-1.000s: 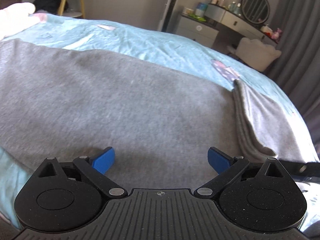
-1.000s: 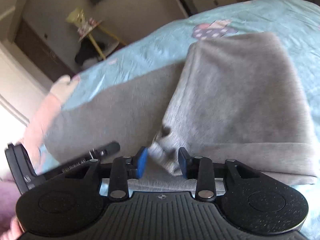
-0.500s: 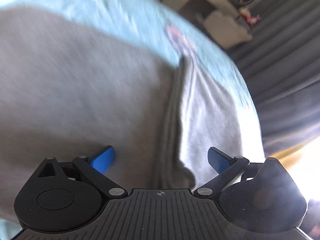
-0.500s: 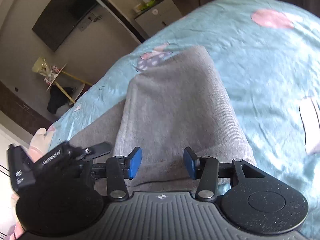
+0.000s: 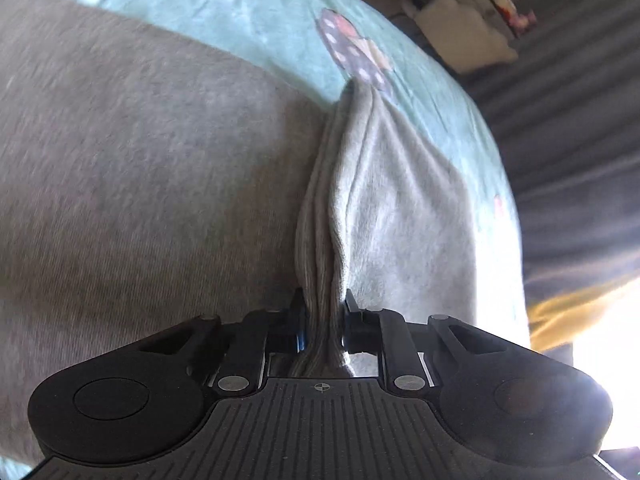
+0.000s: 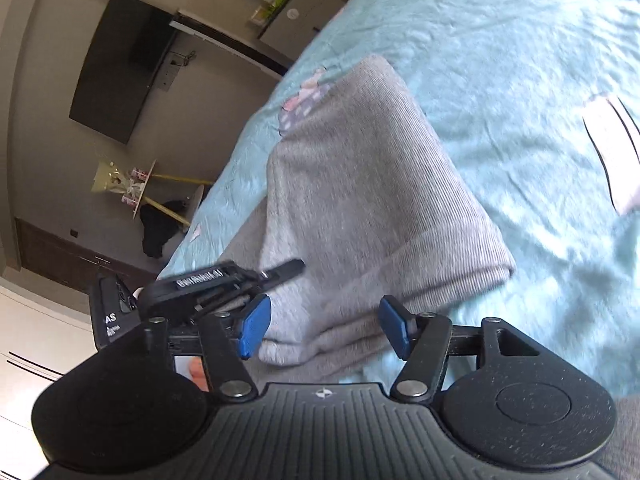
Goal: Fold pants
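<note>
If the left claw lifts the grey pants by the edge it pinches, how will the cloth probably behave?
Likely floppy: the grey pants already bunch into soft ridges where the left claw, whose jaws have just been closing, pinches the folded edge. The rest would probably sag and drag over the blue bedsheet. The knit looks matte, so slipping seems unlikely. The right claw stands open.

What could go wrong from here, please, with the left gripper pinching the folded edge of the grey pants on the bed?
1. The left gripper, just closed, pinches several layers of the grey pants; an inner layer could slip free.
2. The right gripper, just opening, grips nothing, so a one-sided pull may skew the fold on the bedsheet.
</note>
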`<state>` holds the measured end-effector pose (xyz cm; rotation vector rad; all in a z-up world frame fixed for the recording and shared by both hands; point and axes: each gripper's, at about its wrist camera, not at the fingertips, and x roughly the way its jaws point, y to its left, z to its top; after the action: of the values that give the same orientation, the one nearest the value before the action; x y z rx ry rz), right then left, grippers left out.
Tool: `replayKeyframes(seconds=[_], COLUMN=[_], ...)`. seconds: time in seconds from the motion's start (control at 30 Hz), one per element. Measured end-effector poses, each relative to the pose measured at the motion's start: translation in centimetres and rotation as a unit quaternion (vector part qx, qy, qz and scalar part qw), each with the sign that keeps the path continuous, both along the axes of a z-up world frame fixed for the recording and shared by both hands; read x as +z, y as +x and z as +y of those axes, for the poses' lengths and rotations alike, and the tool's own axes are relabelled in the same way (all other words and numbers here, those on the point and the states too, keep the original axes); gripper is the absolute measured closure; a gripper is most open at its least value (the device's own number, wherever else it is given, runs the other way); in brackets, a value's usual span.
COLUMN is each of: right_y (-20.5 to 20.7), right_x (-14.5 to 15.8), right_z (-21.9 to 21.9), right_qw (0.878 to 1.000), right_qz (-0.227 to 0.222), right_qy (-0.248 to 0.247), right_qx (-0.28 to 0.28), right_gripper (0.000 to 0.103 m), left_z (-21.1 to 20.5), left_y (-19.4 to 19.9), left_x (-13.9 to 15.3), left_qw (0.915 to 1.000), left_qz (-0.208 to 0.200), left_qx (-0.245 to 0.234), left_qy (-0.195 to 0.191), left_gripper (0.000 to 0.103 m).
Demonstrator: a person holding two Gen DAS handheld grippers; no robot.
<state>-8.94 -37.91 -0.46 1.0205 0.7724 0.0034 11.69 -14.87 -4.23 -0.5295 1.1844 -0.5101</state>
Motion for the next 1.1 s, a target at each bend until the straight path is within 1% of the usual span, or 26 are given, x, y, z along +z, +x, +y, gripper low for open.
replayKeyframes(seconds=[0.03, 0.1, 0.27, 0.33, 0.4, 0.5, 0.53, 0.6, 0.63, 0.67, 0.7, 0.77, 0.83, 0.87, 0.9, 0.93, 0.97, 1.0, 1.03, 1.1], right_y=[-0.2, -0.3, 0.0, 0.0, -0.1, -0.3, -0.1, 0.3, 0.5, 0.6, 0.8, 1.0, 1.2, 1.3, 1.4, 1.5, 1.6, 1.8, 2.0, 2.1], right_x=[-0.2, -0.5, -0.4, -0.3, -0.2, -0.3, -0.3, -0.4, -0.4, -0.5, -0.7, -1.2, -1.5, -1.7, -1.8, -1.9, -1.9, -2.1, -2.3, -2.7], right_z=[0.1, 0.2, -0.2, 0.0, 0.1, -0.1, 0.1, 0.7, 0.9, 1.0, 1.1, 1.2, 1.3, 1.4, 1.7, 2.1, 2.6, 3.1, 3.3, 3.4], right_qw=[1.0, 1.0, 0.999, 0.999, 0.998, 0.997, 0.997, 0.997, 0.997, 0.997, 0.997, 0.997, 0.996, 0.997, 0.996, 0.996, 0.997, 0.997, 0.997, 0.996], right_qz=[0.012, 0.021, 0.032, 0.035, 0.034, 0.025, 0.026, 0.036, 0.039, 0.041, 0.041, 0.049, 0.055, 0.056, 0.058, 0.061, 0.064, 0.065, 0.065, 0.056], right_qy=[0.005, 0.006, 0.013, 0.003, 0.0, 0.019, 0.017, -0.003, -0.011, -0.012, -0.008, -0.007, 0.002, 0.016, 0.028, 0.032, 0.027, 0.022, 0.018, 0.028], right_qx=[-0.001, -0.004, -0.03, -0.039, -0.049, -0.065, -0.065, -0.062, -0.061, -0.061, -0.06, -0.065, -0.063, -0.059, -0.056, -0.051, -0.044, -0.036, -0.037, -0.059], right_gripper=[0.04, 0.04, 0.039, 0.038, 0.038, 0.038, 0.038, 0.039, 0.042, 0.05, 0.052, 0.062, 0.061, 0.061, 0.06, 0.057, 0.053, 0.052, 0.052, 0.052], left_z=[0.5, 1.1, 2.6, 3.5, 4.7, 6.6, 7.5, 9.1, 9.8, 10.6, 11.0, 11.7, 12.3, 12.4, 12.5, 12.6, 12.5, 12.5, 12.4, 12.3], left_y=[-0.1, -0.5, -2.0, -2.6, -3.1, -3.6, -3.8, -4.3, -4.8, -5.4, -5.6, -5.5, -5.3, -5.2, -5.0, -4.8, -4.6, -4.4, -4.1, -3.6], left_x=[0.1, 0.7, 2.7, 3.3, 3.7, 3.9, 4.0, 4.1, 4.2, 4.3, 4.2, 3.4, 2.5, 2.1, 1.6, 1.4, 1.0, 0.8, 0.4, 0.1], left_qw=[0.9998, 0.9991, 0.9972, 0.9964, 0.9959, 0.995, 0.9945, 0.993, 0.9918, 0.9906, 0.9901, 0.9932, 0.9942, 0.9939, 0.9934, 0.9927, 0.9923, 0.9925, 0.993, 0.9936], left_qz=[0.003, -0.008, -0.036, -0.05, -0.06, -0.077, -0.081, -0.094, -0.102, -0.112, -0.115, -0.094, -0.075, -0.074, -0.073, -0.071, -0.072, -0.07, -0.066, -0.055], left_qx=[0.01, 0.021, 0.033, 0.036, 0.043, 0.055, 0.061, 0.072, 0.076, 0.076, 0.072, 0.059, 0.068, 0.072, 0.079, 0.087, 0.091, 0.093, 0.095, 0.099], left_qy=[-0.014, -0.036, -0.058, -0.059, -0.052, -0.033, -0.025, -0.006, 0.009, 0.023, 0.035, 0.038, 0.038, 0.04, 0.042, 0.044, 0.044, 0.037, 0.025, 0.002], left_gripper=[0.085, 0.086, 0.086, 0.086, 0.086, 0.086, 0.086, 0.086, 0.086, 0.086, 0.086, 0.085, 0.082, 0.081, 0.076, 0.071, 0.069, 0.064, 0.056, 0.047])
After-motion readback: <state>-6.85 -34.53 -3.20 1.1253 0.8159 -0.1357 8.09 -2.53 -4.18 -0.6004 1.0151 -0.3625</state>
